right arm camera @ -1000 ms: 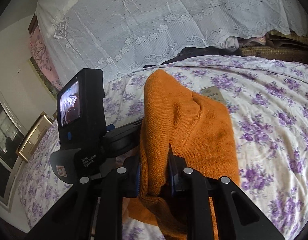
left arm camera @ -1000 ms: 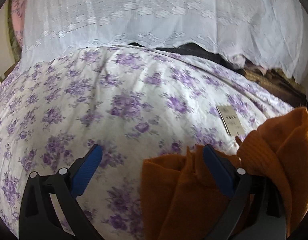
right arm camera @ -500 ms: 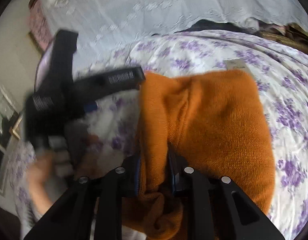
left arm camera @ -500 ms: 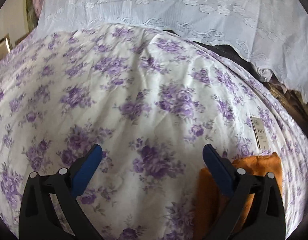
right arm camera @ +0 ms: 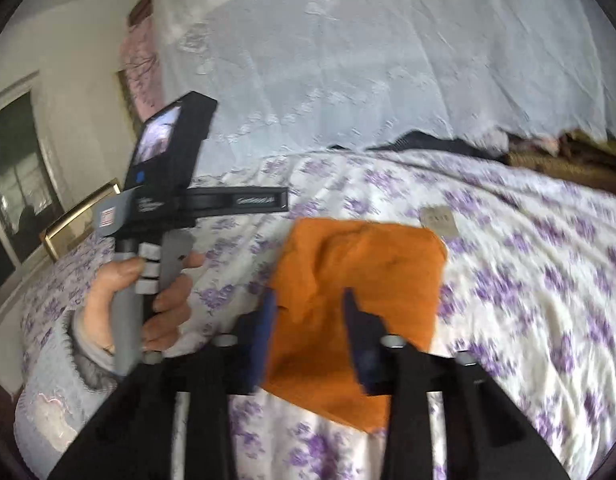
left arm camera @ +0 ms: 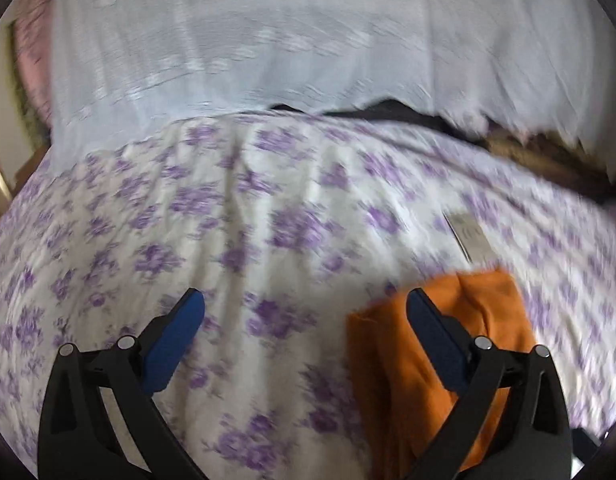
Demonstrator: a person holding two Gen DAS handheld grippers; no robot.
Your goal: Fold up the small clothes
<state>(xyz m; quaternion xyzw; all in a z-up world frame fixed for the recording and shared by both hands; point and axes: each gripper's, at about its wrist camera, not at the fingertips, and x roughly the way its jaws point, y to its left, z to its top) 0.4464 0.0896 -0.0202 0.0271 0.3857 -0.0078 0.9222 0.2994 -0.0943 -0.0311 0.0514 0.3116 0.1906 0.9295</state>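
Item: orange knit garment [right arm camera: 360,292], lying folded on floral bedspread [right arm camera: 528,280]. Right gripper [right arm camera: 308,304] hovering released above; left gripper [left arm camera: 304,312] spread, empty (beside it). Risk: soft fold springing apart, unpressed.

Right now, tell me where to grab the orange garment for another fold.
Take the orange garment by its near, lower corner, approaching from the near side along the bedspread. It lies flat and folded, that edge is free, and the right tongs already hover open just above it.
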